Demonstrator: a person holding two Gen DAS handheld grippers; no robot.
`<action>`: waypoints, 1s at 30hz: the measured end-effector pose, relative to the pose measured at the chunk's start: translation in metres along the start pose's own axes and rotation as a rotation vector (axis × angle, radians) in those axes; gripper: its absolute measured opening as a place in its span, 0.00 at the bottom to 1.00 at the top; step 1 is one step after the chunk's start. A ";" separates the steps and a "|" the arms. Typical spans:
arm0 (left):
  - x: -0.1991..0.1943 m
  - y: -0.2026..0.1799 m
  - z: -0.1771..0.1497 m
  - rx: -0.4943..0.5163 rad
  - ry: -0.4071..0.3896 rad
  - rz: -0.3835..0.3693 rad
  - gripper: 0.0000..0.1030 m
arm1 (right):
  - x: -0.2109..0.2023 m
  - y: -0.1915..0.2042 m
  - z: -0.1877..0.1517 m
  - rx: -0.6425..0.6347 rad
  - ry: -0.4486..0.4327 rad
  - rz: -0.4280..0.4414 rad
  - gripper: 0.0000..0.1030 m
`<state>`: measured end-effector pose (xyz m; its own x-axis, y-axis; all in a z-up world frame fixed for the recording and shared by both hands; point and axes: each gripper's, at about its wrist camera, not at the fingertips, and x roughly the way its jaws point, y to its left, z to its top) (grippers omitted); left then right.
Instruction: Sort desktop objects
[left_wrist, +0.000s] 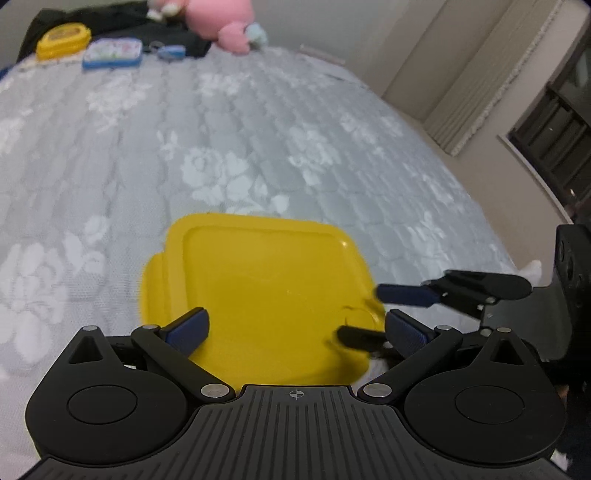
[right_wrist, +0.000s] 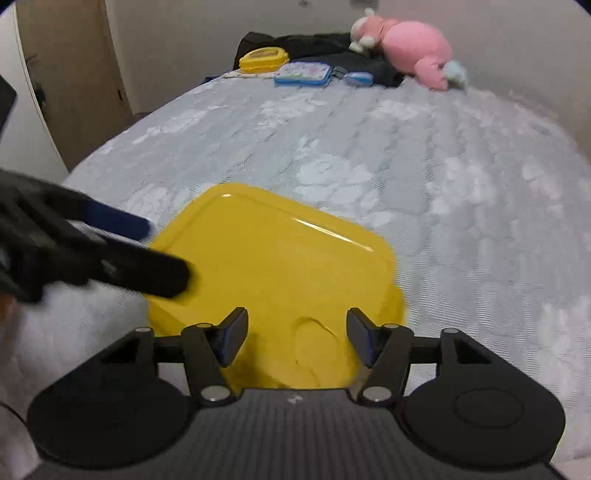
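Observation:
A large yellow lidded box (left_wrist: 266, 291) (right_wrist: 273, 273) lies on the floral mattress (left_wrist: 258, 147) right in front of both grippers. My left gripper (left_wrist: 297, 330) stands open above its near edge, pads wide apart and touching nothing. My right gripper (right_wrist: 297, 332) is open too, with the box's raised yellow tab (right_wrist: 317, 343) between its fingers but not pressed. Each gripper shows in the other's view: the right gripper (left_wrist: 364, 314) at the box's right corner, the left gripper (right_wrist: 164, 251) over its left edge.
At the far end of the mattress sit a small yellow box (right_wrist: 263, 60), a blue-rimmed box (right_wrist: 303, 74), a small blue case (right_wrist: 357, 78), a pink plush toy (right_wrist: 410, 48) and dark cloth (right_wrist: 325, 44). Walls and curtains (left_wrist: 461, 74) border the bed.

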<state>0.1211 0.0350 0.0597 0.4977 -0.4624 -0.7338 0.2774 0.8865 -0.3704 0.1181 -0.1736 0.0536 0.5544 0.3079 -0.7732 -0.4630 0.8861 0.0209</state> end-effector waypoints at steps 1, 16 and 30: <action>-0.008 -0.001 -0.005 -0.004 0.005 0.005 1.00 | -0.006 -0.002 -0.004 0.009 -0.002 -0.017 0.67; -0.055 0.009 -0.079 -0.288 0.030 0.029 1.00 | -0.047 0.005 -0.076 0.363 -0.153 -0.070 0.71; 0.027 0.044 -0.014 -0.540 -0.111 -0.240 1.00 | 0.012 -0.092 -0.058 0.826 -0.155 0.063 0.55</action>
<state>0.1349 0.0619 0.0159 0.5640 -0.6240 -0.5408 -0.0497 0.6281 -0.7765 0.1270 -0.2720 0.0054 0.6614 0.3561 -0.6601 0.1249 0.8155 0.5651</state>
